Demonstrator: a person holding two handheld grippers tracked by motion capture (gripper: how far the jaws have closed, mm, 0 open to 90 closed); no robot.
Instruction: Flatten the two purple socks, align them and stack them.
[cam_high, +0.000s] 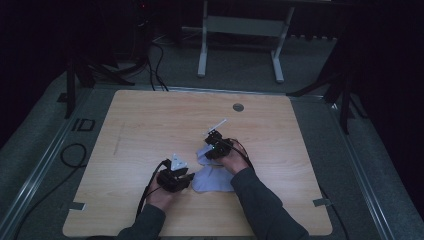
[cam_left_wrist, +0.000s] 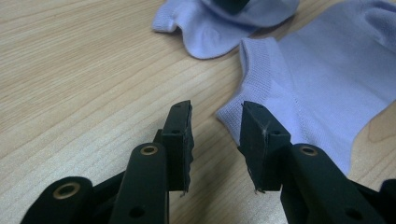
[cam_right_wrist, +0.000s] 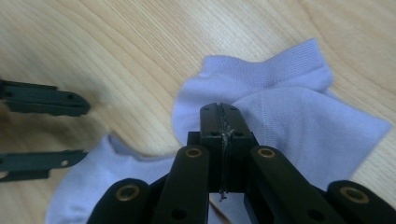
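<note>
Two lavender ankle socks lie on the wooden table (cam_high: 150, 125). The near sock (cam_high: 216, 181) (cam_left_wrist: 317, 74) lies flat with its cuff corner just ahead of my left gripper (cam_high: 190, 176) (cam_left_wrist: 215, 109). That gripper is open, its jaws apart and low over the bare wood, with nothing between them. The far sock (cam_high: 202, 156) (cam_left_wrist: 210, 28) (cam_right_wrist: 289, 116) is rumpled. My right gripper (cam_high: 207, 152) (cam_right_wrist: 219, 108) points down onto it, jaws shut together, and the fabric bunches at their tips. In the right gripper view the left gripper (cam_right_wrist: 86, 128) stands open at the left edge, beside the near sock (cam_right_wrist: 79, 191).
A round metal grommet (cam_high: 238, 107) sits near the table's far edge. Cables (cam_high: 75, 155) run over the floor at the left, and a white table frame (cam_high: 240, 30) stands behind. Wide bare wood lies left, right and beyond the socks.
</note>
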